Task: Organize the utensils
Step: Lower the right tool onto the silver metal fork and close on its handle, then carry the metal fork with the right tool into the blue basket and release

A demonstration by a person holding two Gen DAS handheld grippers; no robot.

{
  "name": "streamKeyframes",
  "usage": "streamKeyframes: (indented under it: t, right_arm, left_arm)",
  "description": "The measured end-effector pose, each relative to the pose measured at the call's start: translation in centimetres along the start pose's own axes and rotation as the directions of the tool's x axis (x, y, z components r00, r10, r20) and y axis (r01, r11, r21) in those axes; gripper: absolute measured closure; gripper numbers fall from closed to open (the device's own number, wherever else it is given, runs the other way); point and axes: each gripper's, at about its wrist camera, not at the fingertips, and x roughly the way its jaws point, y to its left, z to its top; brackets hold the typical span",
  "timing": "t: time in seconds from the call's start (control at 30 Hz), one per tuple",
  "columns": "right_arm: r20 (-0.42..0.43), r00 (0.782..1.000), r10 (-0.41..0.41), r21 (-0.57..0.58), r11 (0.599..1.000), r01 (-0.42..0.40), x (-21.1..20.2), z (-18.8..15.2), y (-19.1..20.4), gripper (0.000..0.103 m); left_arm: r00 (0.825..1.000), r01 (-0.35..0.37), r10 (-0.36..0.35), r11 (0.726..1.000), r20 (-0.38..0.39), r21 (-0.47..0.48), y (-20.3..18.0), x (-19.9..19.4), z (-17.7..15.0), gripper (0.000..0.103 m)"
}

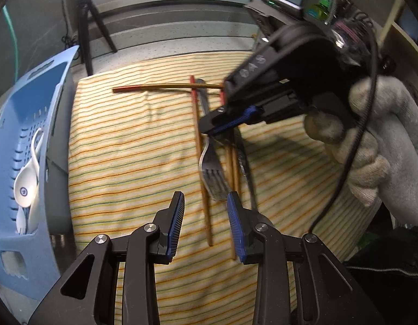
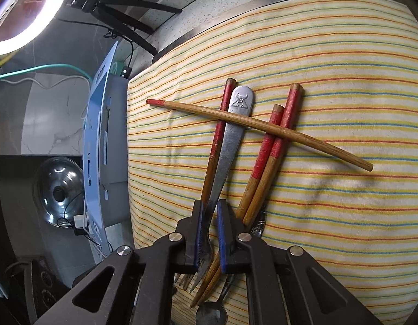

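On the striped cloth a fork, chopsticks and a spoon wait unsorted, white spoons already binned in the basket; right gripper straddles the fork's neck, nearly closed, left gripper open, empty.

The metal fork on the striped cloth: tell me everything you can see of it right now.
The fork is dull grey metal with a bull emblem stamped on its rounded handle end. It lies flat on the striped cloth, between red-wrapped wooden chopsticks, and one long chopstick crosses over its handle. The right gripper straddles its neck, jaws close on either side but not visibly clamped. Its four tines point toward the left gripper.
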Motion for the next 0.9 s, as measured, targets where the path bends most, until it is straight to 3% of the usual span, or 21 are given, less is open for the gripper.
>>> streamKeyframes:
  t: [0.33, 0.47, 0.9]
  right_arm:
    - [-0.013, 1.000, -0.003, 0.000, 1.000, 0.003, 0.3, 0.0, 0.5, 0.094]
    - [-0.017, 1.000, 0.004, 0.001, 1.000, -0.004, 0.5, -0.1, 0.6, 0.094]
    - [-0.017, 1.000, 0.026, 0.002, 1.000, -0.026, 0.3, -0.3, 1.4, 0.094]
  left_arm:
    - [1.000, -0.008, 0.009, 0.999, -0.029, 0.053, -0.6, 1.5, -0.1, 0.074]
    - [0.999, 0.021, -0.020, 0.999, -0.026, 0.034, 0.0, 1.6, -0.3, 0.084]
    - [0.998, 0.053, -0.053, 0.998, 0.020, -0.022, 0.7, 0.0, -0.7, 0.084]
